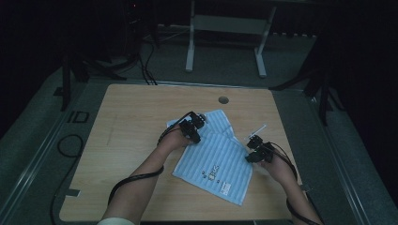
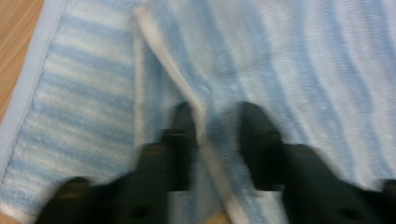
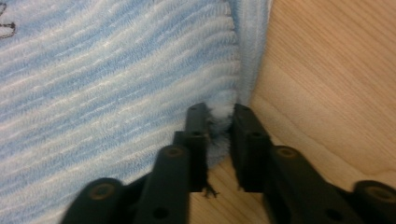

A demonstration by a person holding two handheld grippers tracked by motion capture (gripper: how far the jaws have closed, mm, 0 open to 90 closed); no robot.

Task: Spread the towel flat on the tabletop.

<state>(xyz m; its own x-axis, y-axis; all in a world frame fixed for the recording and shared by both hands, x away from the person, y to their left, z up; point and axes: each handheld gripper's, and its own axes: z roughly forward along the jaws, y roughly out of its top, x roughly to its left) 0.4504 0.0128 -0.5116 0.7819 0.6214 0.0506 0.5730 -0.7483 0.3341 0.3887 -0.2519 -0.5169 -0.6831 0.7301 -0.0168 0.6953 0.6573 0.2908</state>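
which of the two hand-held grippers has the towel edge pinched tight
The right hand-held gripper: its jaws squeeze the towel at its edge beside bare table. The left hand-held gripper straddles a fold with a gap.

my high view looks forward and down over the table (image 1: 126, 108); both gripper views sit close over the towel (image 1: 213, 159).

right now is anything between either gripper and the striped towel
Nothing visible. The right gripper already pinches the towel at its corner over the table. The left gripper straddles a raised fold of the same towel, cloth between its jaws; blur hides whether the pads press on it.
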